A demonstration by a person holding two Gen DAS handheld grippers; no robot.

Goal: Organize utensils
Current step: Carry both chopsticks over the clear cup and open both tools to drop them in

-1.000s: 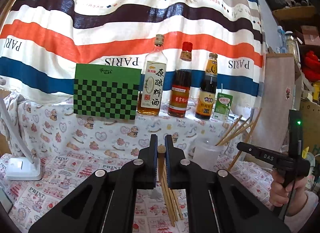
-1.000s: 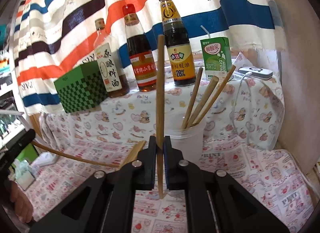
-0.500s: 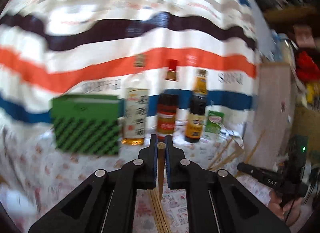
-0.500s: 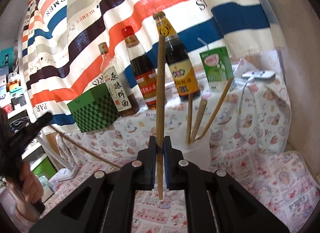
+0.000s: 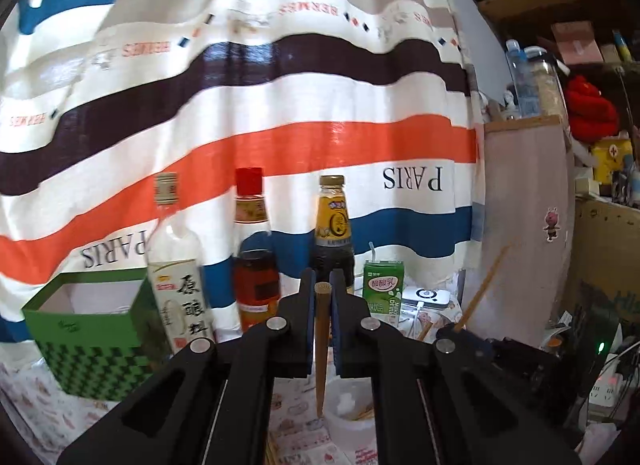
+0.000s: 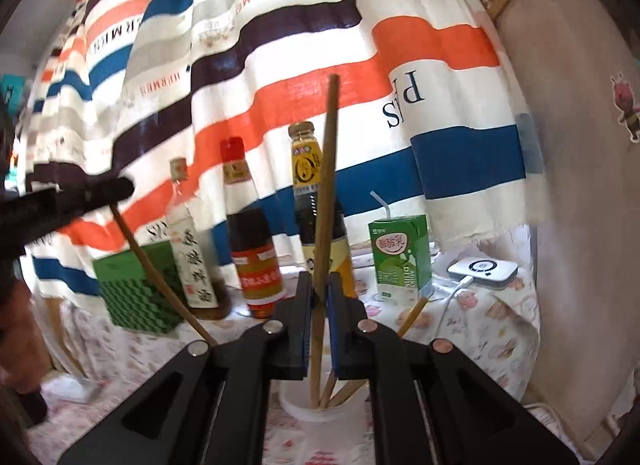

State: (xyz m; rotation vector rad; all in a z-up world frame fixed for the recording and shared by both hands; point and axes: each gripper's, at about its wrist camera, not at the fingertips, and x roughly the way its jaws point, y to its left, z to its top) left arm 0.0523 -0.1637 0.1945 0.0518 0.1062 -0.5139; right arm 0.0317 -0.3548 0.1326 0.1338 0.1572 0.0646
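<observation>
Left gripper (image 5: 322, 293): closed on a brown wooden chopstick (image 5: 321, 349), which is clamped between the two black fingers near its blunt upper end; the thin tip is seen hanging down above the rim of a white translucent plastic cup (image 5: 352, 423).
Right gripper (image 6: 319, 297): closed on a second long brown wooden chopstick (image 6: 325, 201), held nearly upright, with the top end rising well above the fingers and the lower end reaching down into the cup (image 6: 320, 409).
Cup contents: two or three more wooden chopsticks (image 6: 412, 315) are seen leaning to the right inside the cup.
Left gripper in the right view: its black body (image 6: 68, 201) is seen at the far left, with its chopstick (image 6: 160, 277) slanting down to the right.
Right gripper in the left view: its dark body (image 5: 472, 341) is seen low at the right, with its chopstick (image 5: 482, 289) slanting up.
Bottle row: a clear glass bottle with a white label (image 5: 176, 277), a red-capped dark sauce bottle (image 5: 254, 257) and a yellow-labelled dark bottle (image 5: 334, 233) are stood side by side at the far edge of the table.
Left of the bottles: a green checkered open box (image 5: 96, 341) is placed.
Right of the bottles: a green drink carton with a straw (image 6: 402, 257) is stood, with a white charging device (image 6: 482, 268) beyond it.
Table: a white cloth printed with pink figures (image 6: 488, 329) is spread over it.
Backdrop: a striped curtain in orange, blue, brown and white (image 5: 280, 105) is hung behind.
</observation>
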